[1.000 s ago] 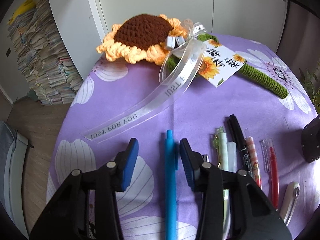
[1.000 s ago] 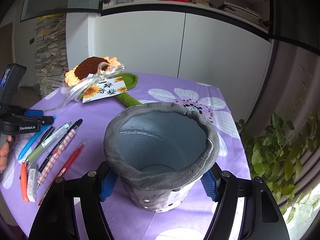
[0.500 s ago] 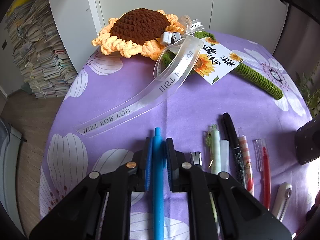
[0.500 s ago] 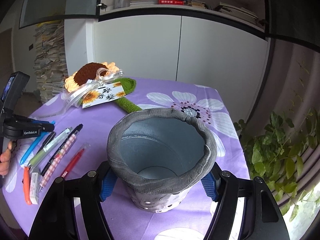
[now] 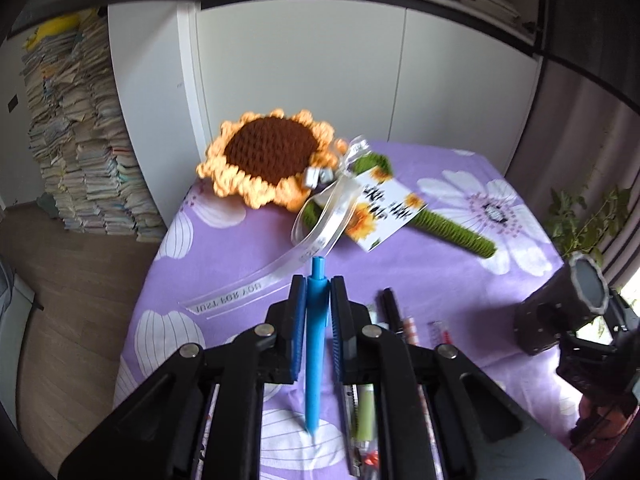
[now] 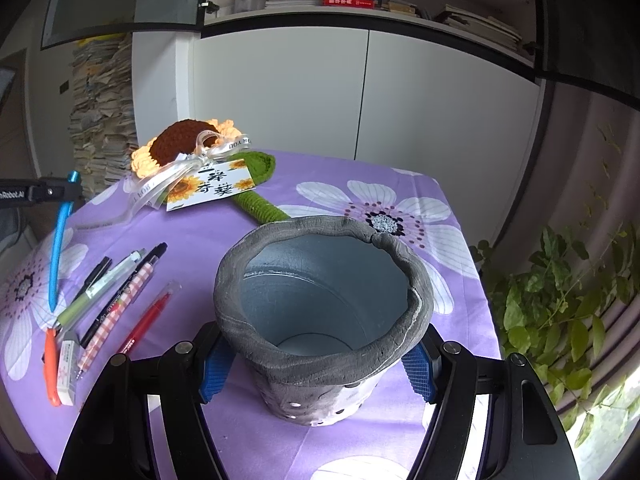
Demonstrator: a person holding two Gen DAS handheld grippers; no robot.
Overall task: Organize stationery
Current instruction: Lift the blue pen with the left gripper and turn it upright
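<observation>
Currently left gripper (image 5: pixel 317 308) clamps blue pen (image 5: pixel 314 360) mid-barrel, tilted above tablecloth (image 5: pixel 432 280); right gripper (image 6: pixel 318 364) grips grey pot (image 6: pixel 320 320).

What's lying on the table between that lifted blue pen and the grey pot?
In the right wrist view, a row of pens lies between the blue pen and the grey pot.

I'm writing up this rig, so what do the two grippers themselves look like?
Both the left gripper and right gripper have black plastic linkage arms with silver rivets and ridged blue pads. White "GenRobot.AI" lettering marks the left one's side. No cables or sleeves show.
</observation>
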